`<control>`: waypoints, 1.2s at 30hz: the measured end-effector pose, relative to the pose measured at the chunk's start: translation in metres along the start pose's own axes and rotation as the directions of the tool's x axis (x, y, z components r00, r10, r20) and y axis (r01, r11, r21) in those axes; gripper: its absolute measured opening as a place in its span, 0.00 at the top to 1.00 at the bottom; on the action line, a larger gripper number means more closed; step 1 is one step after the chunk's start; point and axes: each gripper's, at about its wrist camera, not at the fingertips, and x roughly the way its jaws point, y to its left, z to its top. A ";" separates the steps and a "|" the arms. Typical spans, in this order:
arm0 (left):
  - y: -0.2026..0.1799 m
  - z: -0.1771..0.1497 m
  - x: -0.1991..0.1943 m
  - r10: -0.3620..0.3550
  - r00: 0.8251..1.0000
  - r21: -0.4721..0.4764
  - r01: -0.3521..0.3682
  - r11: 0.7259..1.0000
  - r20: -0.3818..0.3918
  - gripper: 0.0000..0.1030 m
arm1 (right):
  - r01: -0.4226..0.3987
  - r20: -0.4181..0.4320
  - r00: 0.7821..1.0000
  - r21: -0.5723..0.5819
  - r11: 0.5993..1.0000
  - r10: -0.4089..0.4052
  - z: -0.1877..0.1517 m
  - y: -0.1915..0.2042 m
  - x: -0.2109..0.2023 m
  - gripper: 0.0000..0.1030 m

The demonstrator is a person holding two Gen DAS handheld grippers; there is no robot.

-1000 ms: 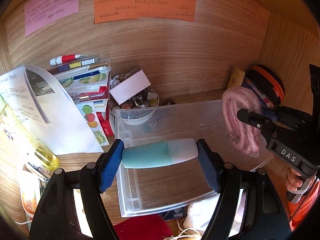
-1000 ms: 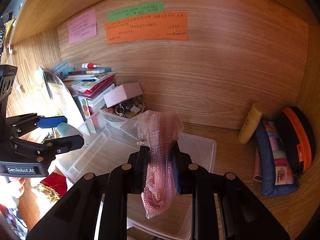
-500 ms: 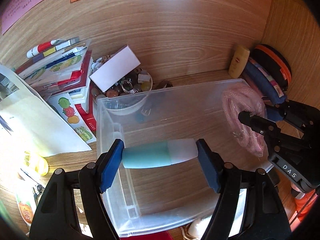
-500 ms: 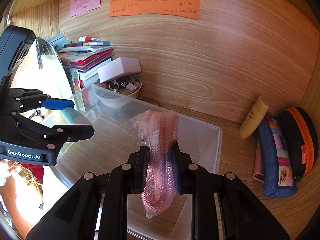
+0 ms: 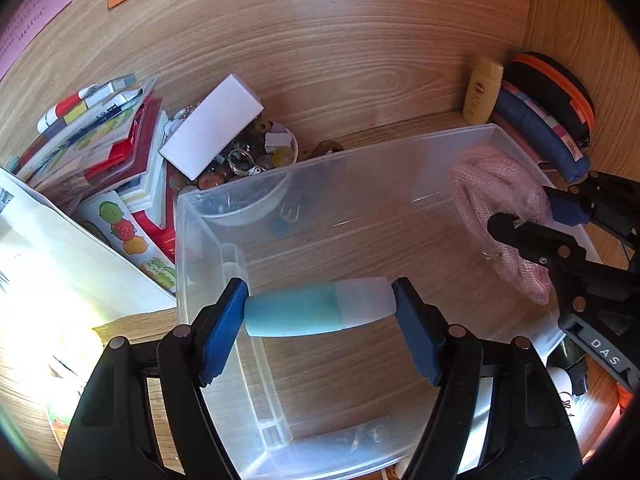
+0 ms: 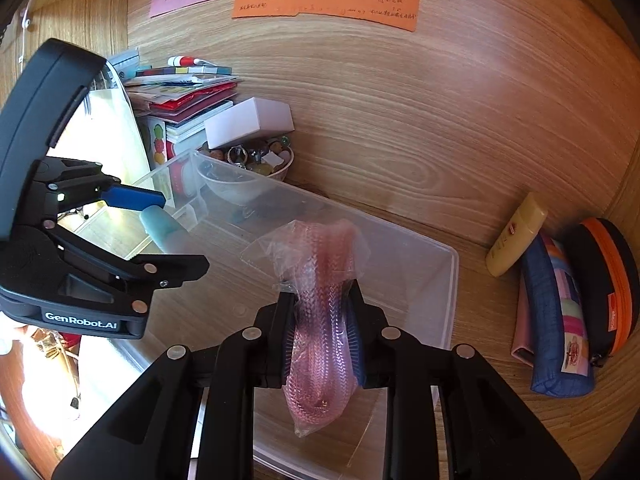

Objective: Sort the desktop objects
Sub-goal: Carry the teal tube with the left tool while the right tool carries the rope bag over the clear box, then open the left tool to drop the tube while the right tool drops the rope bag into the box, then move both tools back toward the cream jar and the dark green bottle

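My left gripper (image 5: 320, 310) is shut on a teal and white bottle (image 5: 316, 309), held crosswise above the left end of a clear plastic bin (image 5: 352, 168). My right gripper (image 6: 320, 336) is shut on a pink braided cord in a clear bag (image 6: 320, 320), held above the bin's right half (image 6: 448, 292). The bagged cord (image 5: 496, 208) and the right gripper (image 5: 532, 224) also show at the right of the left wrist view. The left gripper (image 6: 156, 232) with the bottle (image 6: 160, 224) shows at the left of the right wrist view.
A bowl of trinkets (image 5: 256, 160) with a white box (image 5: 212, 132) on it stands behind the bin. Stacked books (image 5: 100, 132) and papers (image 5: 52, 264) lie left. A yellow tube (image 6: 516, 236), a blue pouch (image 6: 556, 320) and a black-orange case (image 6: 608, 292) lie at the right wall.
Both grippers have moved forward and down over the clear bin, each keeping its object. The bin now fills more of both views.
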 end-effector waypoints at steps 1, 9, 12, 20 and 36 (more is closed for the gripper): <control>0.000 0.000 0.001 0.000 1.000 0.000 0.000 1.000 -0.002 0.29 | 0.001 0.000 1.000 -0.002 1.000 -0.001 0.000 0.000 0.000 0.78; 0.002 -0.003 0.002 -0.020 1.000 -0.004 0.020 1.000 -0.018 0.29 | -0.041 -0.021 0.999 0.005 0.999 0.041 0.000 0.000 0.003 0.72; 0.004 -0.005 0.000 -0.030 0.999 -0.012 0.030 0.999 -0.017 0.29 | -0.041 -0.020 0.999 0.000 0.999 0.041 -0.001 0.003 0.003 0.63; 0.012 -0.007 -0.016 -0.027 1.000 -0.021 0.027 0.999 0.011 0.23 | -0.040 0.019 0.999 -0.004 0.999 0.040 0.000 0.004 -0.005 0.44; 0.020 -0.037 -0.098 0.080 0.977 -0.045 -0.073 0.996 0.195 0.09 | 0.011 0.067 0.998 0.013 1.000 -0.012 0.002 0.003 -0.044 0.31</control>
